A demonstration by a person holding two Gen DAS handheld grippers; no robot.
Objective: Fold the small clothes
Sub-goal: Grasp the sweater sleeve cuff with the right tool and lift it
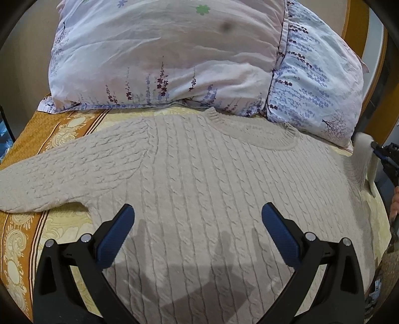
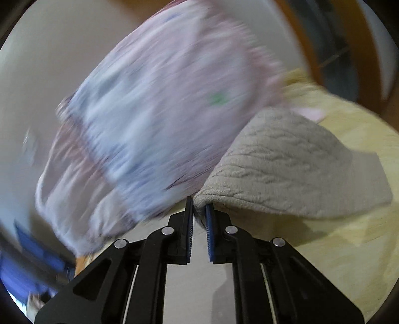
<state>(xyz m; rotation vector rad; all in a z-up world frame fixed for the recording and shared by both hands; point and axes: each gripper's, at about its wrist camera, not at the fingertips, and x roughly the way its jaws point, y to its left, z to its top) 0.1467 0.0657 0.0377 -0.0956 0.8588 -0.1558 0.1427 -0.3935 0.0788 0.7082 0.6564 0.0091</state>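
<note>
A beige cable-knit sweater [image 1: 199, 174] lies flat on the bed, its neck towards the pillows and one sleeve [image 1: 62, 172] spread out to the left. My left gripper [image 1: 198, 219] hovers open over the sweater's body, nothing between its blue pads. At the far right edge of the left wrist view my right gripper [image 1: 376, 149] lifts the other sleeve [image 1: 361, 159] off the bed. In the right wrist view the right gripper [image 2: 199, 211] is shut on that sleeve's cuff end [image 2: 286, 164], which hangs from the pads. The picture there is blurred by motion.
Two floral pillows [image 1: 174, 54] lie at the head of the bed, just behind the sweater's neck. A yellow and orange patterned sheet [image 1: 30, 139] covers the bed. A wooden headboard [image 1: 359, 22] curves behind on the right. A hand shows at the right edge [image 1: 394, 202].
</note>
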